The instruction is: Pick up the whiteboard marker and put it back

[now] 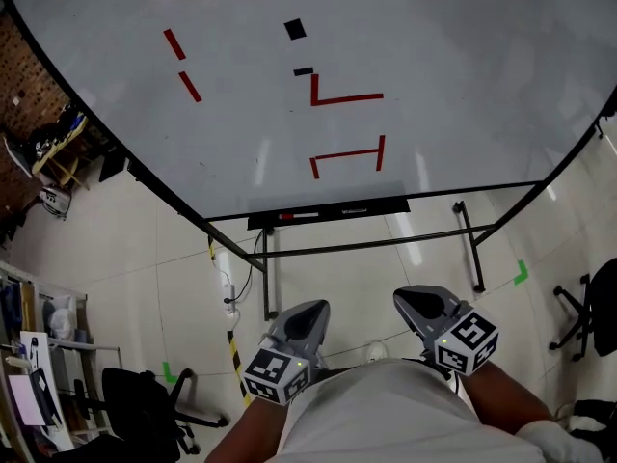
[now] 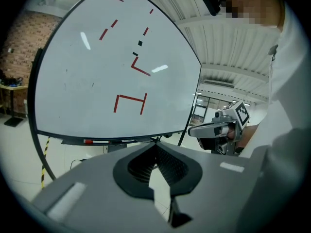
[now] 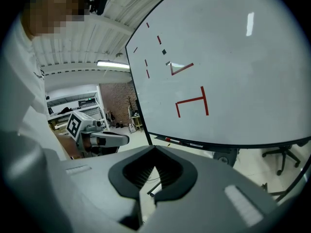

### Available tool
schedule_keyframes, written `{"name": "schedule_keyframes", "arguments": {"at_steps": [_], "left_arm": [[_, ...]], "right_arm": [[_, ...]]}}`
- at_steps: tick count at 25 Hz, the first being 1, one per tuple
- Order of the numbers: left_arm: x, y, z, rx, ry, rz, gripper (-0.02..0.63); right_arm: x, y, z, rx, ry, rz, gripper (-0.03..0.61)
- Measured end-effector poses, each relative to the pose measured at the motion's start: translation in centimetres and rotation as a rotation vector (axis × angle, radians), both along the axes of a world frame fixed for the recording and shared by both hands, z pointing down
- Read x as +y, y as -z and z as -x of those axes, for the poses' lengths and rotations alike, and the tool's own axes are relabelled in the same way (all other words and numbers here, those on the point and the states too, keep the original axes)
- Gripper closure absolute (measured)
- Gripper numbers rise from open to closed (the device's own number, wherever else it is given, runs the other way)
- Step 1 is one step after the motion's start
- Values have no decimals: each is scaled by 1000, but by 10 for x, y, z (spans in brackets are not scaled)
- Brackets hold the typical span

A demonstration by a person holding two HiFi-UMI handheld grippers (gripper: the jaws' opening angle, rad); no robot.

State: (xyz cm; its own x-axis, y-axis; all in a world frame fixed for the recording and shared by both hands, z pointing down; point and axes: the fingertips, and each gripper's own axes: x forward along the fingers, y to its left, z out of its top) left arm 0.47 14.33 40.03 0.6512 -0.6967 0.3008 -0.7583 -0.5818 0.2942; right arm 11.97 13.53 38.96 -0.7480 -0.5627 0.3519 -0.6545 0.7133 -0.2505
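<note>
- Plainly saw the marker (image 1: 299,216) lying flat in the tray (image 1: 386,205) under the whiteboard (image 1: 463,66), well apart from both grippers
- Fitted two stages alike: waiting there to be picked up, or put back already
- Ran lengthwise along the tray, side to side, red cap towards the left
- Held left gripper (image 1: 313,307) and right gripper (image 1: 410,297) closed and empty, low by the body

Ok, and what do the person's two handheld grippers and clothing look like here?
The left claw and right claw are matte grey plastic shells that taper to a point, lined inside with black ribbed pads. Each carries a cube with black-and-white square markers and a small green light. The person wears a light, whitish top.
</note>
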Motion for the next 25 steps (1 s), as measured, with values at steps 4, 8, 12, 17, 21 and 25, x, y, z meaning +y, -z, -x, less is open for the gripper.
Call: {"name": "schedule_keyframes", "arguments": {"at_steps": [4,8,12,17,21,25], "left_arm": [[5,-2,23,-39,-24,15,597],[8,-7,37,-49,-47,30,597],[7,-7,47,-48,-71,29,597],[5,-8,55,-46,-84,29,597],[4,-6,57,-45,-91,19,597],[4,-5,59,-44,-92,11,597]], "right_arm": [[4,-2,20,-4,-27,10,577],[7,-7,34,-17,-60,26,577],[8,-8,45,-13,-78,28,577],[11,-9,51,-9,-95,26,578],[11,-4,53,5,-94,11,577],[15,-5,56,17,-83,10,578]]}}
